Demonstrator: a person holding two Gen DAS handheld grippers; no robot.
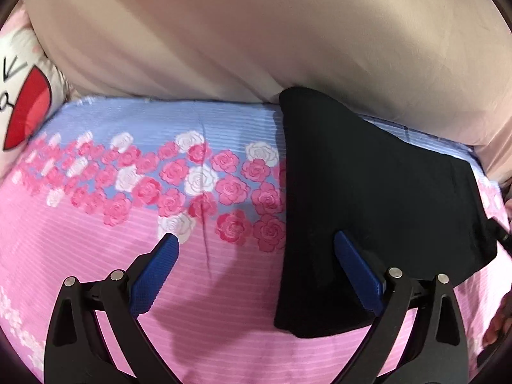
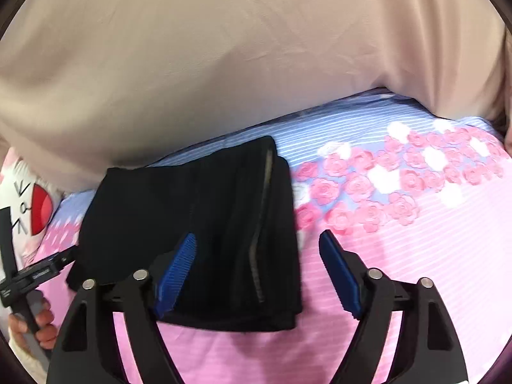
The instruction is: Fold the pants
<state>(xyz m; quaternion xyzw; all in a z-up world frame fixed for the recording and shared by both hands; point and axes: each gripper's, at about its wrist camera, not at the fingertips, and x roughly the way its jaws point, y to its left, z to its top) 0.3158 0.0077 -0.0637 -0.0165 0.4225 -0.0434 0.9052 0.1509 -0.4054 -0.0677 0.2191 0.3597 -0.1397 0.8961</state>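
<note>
- Left wrist: our left tool (image 1: 256, 249) is spread wide, nothing clamped. Folded black pants (image 1: 368, 198) lie on the bed sheet (image 1: 96, 256); right pad over their left edge.
- Right wrist: our right tool (image 2: 259, 249) is apart, empty. Pants (image 2: 198, 217) lie flat, left pad above them, beige cover (image 2: 224, 64) behind.

free: pink bed sheet (image 2: 416, 256) right of folded pants (image 2: 198, 217) | blocked: beige curtain (image 2: 224, 64) behind, pillow (image 1: 22, 96) at left
</note>
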